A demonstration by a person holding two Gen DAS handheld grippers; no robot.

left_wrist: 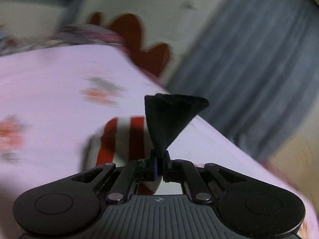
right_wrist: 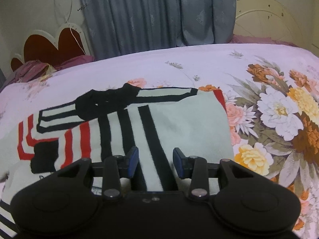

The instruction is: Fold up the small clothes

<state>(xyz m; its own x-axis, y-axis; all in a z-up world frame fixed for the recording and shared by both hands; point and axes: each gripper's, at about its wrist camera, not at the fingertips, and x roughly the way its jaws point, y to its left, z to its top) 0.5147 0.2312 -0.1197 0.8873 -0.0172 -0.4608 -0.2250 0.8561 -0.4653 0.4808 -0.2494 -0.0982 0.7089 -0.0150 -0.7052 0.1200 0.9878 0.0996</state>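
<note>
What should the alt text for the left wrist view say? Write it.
The left gripper is shut on a bunched piece of black fabric from a red-and-white striped garment, above a pale pink floral bedspread. Background is motion-blurred: grey curtain, red heart-shaped headboard.

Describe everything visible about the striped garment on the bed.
The striped garment is soft knit, off-white with black stripes, red stripes at one side and black trim. It lies mostly flat on the floral bedspread, a sleeve folded across it. The left gripper is shut on a black corner. The right gripper is open above it.
</note>
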